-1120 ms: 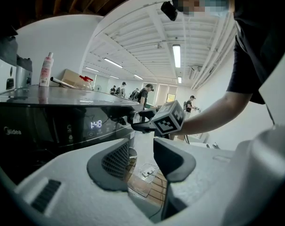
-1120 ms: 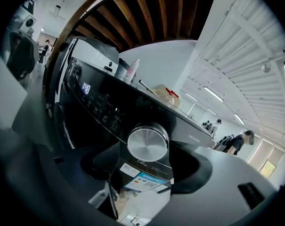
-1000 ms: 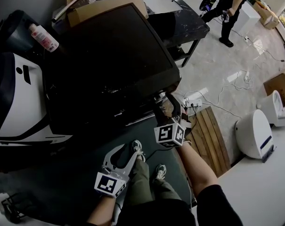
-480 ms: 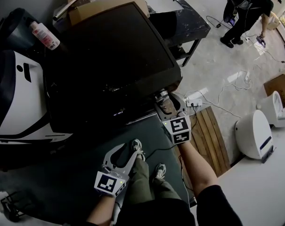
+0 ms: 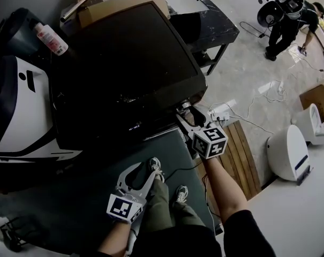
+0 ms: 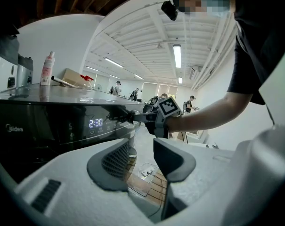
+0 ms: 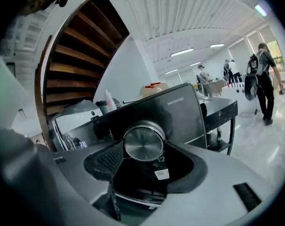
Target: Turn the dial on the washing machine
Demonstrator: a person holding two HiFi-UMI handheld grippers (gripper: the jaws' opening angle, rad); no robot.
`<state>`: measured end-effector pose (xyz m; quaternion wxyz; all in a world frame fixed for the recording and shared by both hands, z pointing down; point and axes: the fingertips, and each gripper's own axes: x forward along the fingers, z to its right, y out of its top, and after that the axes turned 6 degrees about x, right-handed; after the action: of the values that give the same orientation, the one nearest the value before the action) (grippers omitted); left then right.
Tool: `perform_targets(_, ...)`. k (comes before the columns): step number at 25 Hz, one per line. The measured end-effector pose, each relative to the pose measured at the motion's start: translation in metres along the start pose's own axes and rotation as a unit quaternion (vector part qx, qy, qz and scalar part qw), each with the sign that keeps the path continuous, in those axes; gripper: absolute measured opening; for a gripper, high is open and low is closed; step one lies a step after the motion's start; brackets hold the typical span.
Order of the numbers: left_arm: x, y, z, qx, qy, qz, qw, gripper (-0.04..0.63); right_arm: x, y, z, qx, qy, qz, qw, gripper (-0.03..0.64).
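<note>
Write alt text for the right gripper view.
A round silver dial on the dark front of a washing machine is clamped between the two jaws of the right gripper. Behind it, at the right, are a black table and a person standing on a bright floor.

Your right gripper (image 5: 186,115) is out in front at the end of a stretched arm (image 5: 224,189), pointing slightly down, its jaws clamped on either side of the dial (image 7: 143,143). Your left gripper (image 5: 143,171) hangs low near your legs, pointing forward, jaws apart with nothing between them
</note>
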<state>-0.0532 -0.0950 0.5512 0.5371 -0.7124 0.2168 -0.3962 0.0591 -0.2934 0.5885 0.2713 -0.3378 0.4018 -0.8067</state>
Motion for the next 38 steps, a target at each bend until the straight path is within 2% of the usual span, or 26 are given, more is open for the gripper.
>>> perform_targets(3,0.0,0.0,0.0,-0.001,-0.001,0.0,1.0,0.153,0.0,0.0,0.001,0.058,0.02,0.003,0.998,0.273)
perform_targets(5,0.0,-0.001,0.001,-0.002,-0.002,-0.002,1.0,0.153,0.0,0.0,0.001,0.074,0.026,0.002,0.997,0.273)
perform_targets(12,0.0,-0.001,0.001,-0.002,-0.003,-0.001,1.0,0.153,0.0,0.001,0.001,0.064,0.023,0.002,0.998,0.278)
perform_targets(15,0.0,0.0,0.0,-0.003,-0.001,-0.002,1.0,0.153,-0.002,0.001,0.004,0.053,0.009,0.002,0.999,0.349)
perform_targets(22,-0.001,0.004,-0.001,-0.004,0.006,0.006,1.0,0.153,-0.022,-0.002,0.001,0.063,0.009,0.008,0.998,0.35)
perform_targets(27,-0.004,0.014,0.007,0.002,0.01,0.016,0.9998,0.153,-0.051,0.009,-0.012,0.029,-0.004,0.03,0.999,0.307)
perform_targets(38,-0.028,0.039,0.032,0.018,0.04,0.045,0.998,0.146,-0.122,0.023,-0.064,-0.047,0.011,0.06,0.997,0.114)
